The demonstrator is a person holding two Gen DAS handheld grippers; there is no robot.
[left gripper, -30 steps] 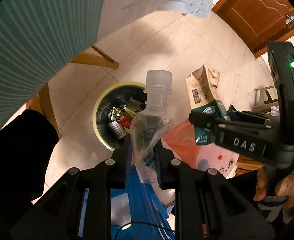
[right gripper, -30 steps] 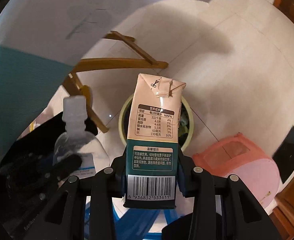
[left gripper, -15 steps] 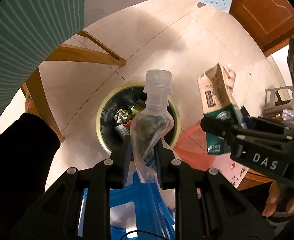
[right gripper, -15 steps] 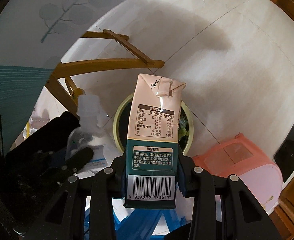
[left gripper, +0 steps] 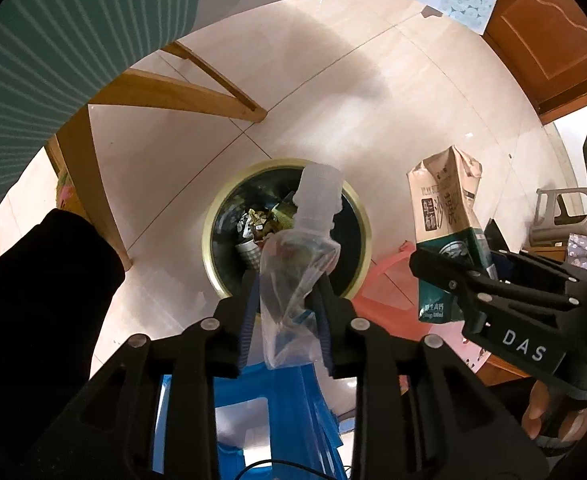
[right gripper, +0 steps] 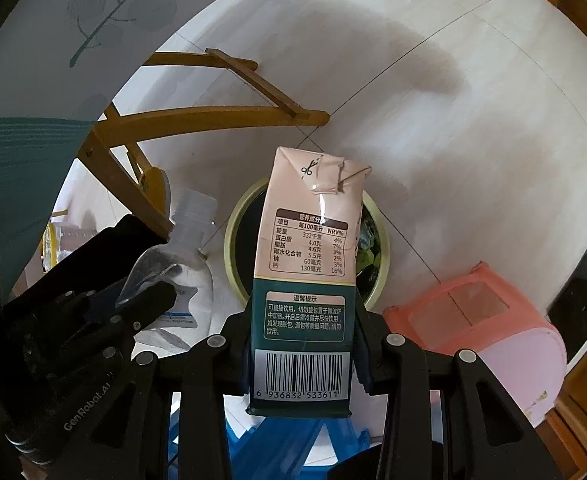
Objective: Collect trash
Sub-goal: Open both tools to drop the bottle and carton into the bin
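Bottle [left gripper: 299, 256] cap-up toward frame top over bin [left gripper: 367, 236], left gripper [left gripper: 285, 316] jaws opening around it. Carton [right gripper: 307, 280] upright, clamped in right gripper [right gripper: 303, 344] (bin nearer centre than a second ago).

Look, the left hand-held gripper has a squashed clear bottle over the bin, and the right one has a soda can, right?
Not quite. The right hand-held gripper holds a milk carton, not a soda can; the right wrist view shows its nutrition table and barcode. The rest stands: the left hand-held gripper, jaws opening, has the squashed clear bottle between them above the bin.
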